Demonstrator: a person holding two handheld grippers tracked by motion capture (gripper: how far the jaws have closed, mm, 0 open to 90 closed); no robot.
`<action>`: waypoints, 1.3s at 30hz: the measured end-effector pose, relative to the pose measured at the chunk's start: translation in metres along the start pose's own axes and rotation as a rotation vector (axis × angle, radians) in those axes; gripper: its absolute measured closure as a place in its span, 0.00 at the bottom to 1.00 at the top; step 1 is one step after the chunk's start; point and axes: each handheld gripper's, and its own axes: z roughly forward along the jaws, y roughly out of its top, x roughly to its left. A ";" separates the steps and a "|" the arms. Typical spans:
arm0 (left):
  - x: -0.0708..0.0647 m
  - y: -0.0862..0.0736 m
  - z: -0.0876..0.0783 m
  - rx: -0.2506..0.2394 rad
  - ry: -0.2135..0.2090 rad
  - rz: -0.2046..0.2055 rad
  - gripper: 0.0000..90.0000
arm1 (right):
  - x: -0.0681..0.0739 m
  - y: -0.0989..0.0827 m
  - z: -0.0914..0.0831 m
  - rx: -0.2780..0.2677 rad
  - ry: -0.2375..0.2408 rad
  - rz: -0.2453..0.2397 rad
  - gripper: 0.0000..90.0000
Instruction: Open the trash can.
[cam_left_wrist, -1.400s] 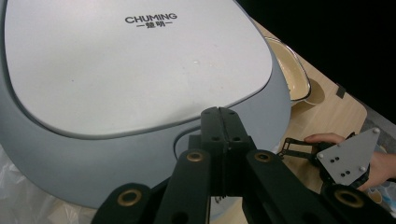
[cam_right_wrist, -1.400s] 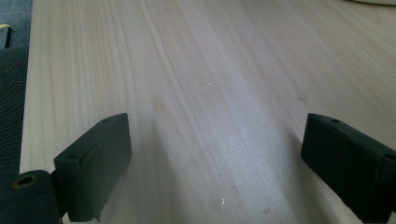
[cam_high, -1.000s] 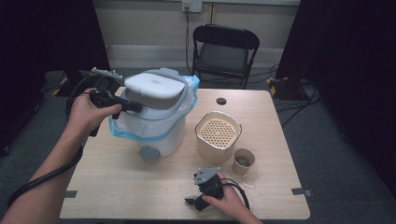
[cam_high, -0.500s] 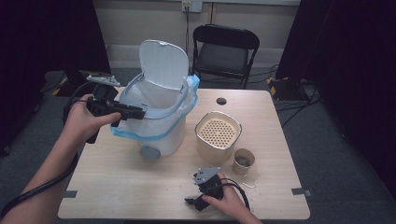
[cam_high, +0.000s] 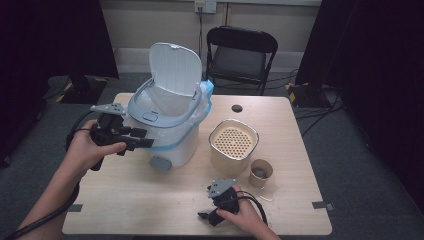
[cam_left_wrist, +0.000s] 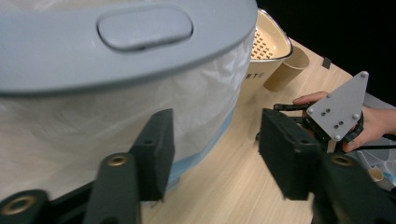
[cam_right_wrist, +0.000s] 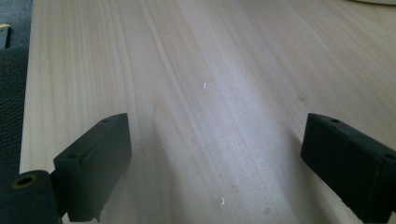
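High view: a white bin (cam_high: 167, 135) with a blue-edged liner stands left of centre on the table (cam_high: 150, 200), its lid (cam_high: 175, 67) standing upright. The left gripper (cam_high: 142, 140) sits just beside the bin's front rim; its jaws have just been opening and now stand apart with nothing between them (the bin wall close ahead in the left gripper view). The right gripper (cam_high: 207, 216) rests low at the table's near edge, jaws spread wide over bare wood.
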 end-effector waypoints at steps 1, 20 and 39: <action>0.000 -0.005 0.002 0.007 0.001 -0.005 0.43 | 0.000 0.000 0.000 0.000 0.000 0.000 0.09; 0.004 -0.042 0.031 0.035 -0.022 -0.002 0.23 | 0.000 0.000 0.000 0.002 0.002 0.000 0.09; 0.004 -0.088 0.067 0.080 -0.056 0.016 0.22 | -0.001 0.000 -0.001 0.003 0.010 -0.009 0.09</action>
